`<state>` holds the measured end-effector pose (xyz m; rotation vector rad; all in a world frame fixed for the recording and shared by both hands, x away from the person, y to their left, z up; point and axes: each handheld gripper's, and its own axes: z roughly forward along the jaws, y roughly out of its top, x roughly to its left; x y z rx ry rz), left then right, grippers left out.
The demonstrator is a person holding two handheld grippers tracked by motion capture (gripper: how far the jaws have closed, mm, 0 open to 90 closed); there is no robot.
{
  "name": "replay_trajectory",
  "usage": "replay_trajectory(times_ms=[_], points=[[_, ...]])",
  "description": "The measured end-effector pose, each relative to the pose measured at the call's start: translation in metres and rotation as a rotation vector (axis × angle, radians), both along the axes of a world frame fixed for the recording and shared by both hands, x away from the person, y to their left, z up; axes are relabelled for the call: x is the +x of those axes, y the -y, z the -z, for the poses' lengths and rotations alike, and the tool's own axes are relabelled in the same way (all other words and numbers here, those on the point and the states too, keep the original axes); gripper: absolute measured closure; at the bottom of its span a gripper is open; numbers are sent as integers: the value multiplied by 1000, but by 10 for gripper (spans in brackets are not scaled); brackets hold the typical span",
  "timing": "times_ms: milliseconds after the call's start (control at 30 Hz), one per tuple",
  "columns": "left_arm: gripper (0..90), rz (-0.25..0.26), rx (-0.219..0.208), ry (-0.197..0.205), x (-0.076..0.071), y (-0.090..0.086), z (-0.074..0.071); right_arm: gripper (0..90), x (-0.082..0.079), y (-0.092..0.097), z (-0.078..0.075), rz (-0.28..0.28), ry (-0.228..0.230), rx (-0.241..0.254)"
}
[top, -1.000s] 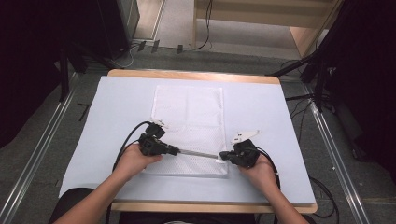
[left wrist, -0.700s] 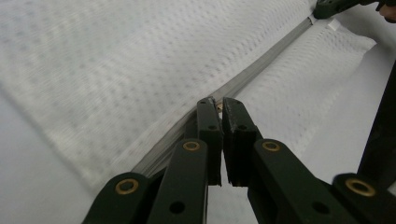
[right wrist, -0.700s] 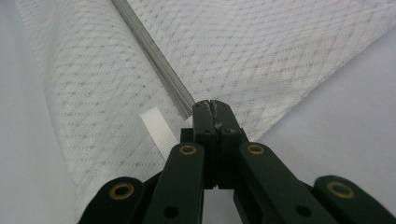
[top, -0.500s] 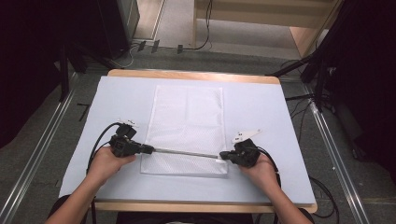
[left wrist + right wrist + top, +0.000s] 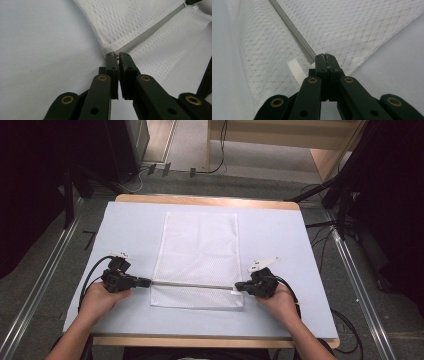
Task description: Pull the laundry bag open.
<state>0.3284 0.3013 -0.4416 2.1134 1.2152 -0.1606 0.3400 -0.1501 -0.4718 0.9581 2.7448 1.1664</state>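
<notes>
A white mesh bag point(image 5: 197, 245) lies flat on the pale table cover point(image 5: 130, 225), its grey zipper point(image 5: 192, 285) running across near its front end. My left gripper point(image 5: 148, 282) is at the bag's left edge, shut on the small zipper pull at that end of the zipper. In the left gripper view the jaws point(image 5: 116, 54) pinch a bit of brass metal where the zipper point(image 5: 147, 33) ends. My right gripper point(image 5: 238, 287) is shut on the bag's right edge at the zipper's other end point(image 5: 325, 56), beside a white fabric tab point(image 5: 295, 71).
The covered table has a wooden rim point(image 5: 205, 200) at the back. Metal rails point(image 5: 45, 285) run along the floor on both sides. Dark equipment point(image 5: 125, 150) and cables stand behind the table on the left, wooden furniture point(image 5: 320, 155) at the back right.
My left gripper has slid left along the zipper, from near the bag's middle to its left edge. The right gripper has stayed put on the right end.
</notes>
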Motion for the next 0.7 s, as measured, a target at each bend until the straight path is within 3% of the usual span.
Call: replay_trajectory(times_ms=[67,167,300,400,500,700], points=[[851,-11,-5,23,-1,-1,-1,900,1,0,-1,2,-14,3],[728,-13,-39,53,-3,-7,-4,893,3,2,-3,-1,-21,8],[623,-50,-29,114,-3,-12,-8,802,6,10,-10,42,28,28],[565,-64,18,155,-3,-15,-10,737,9,19,-13,83,44,52],[519,-80,48,183,-3,-18,-10,592,13,26,-13,111,74,52],[396,-140,85,242,0,-31,-8,391,20,36,-11,184,96,49]])
